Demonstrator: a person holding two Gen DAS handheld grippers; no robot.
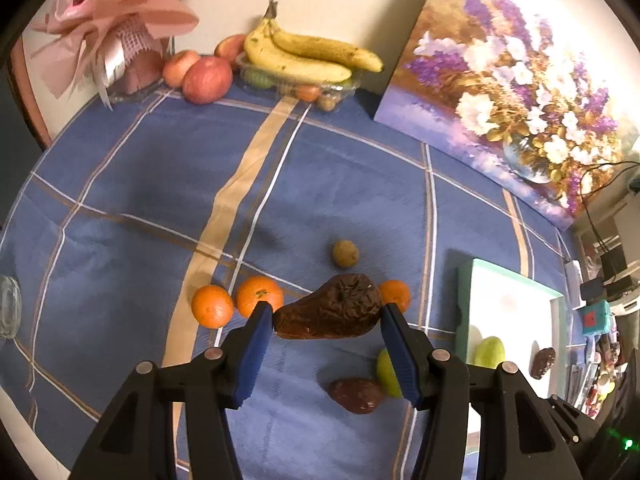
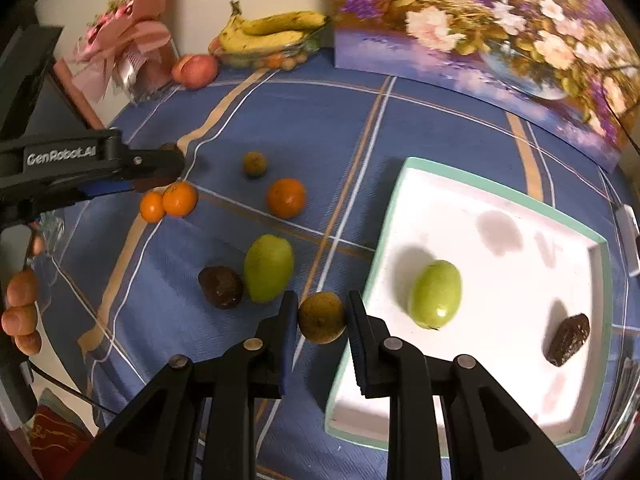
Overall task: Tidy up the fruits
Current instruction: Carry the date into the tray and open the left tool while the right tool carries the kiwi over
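My left gripper is shut on a wrinkled dark brown pear-shaped fruit, held above the blue cloth. My right gripper is shut on a small round brownish-green fruit beside the white tray. The tray holds a green fruit and a dark brown fruit. On the cloth lie three oranges, a green fruit, a dark brown fruit and a small brownish round fruit. The left gripper's arm shows in the right wrist view.
Bananas lie on a clear container with small fruits at the back, apples beside it. A pink bouquet stands back left. A flower painting leans along the right. A glass sits at the left edge.
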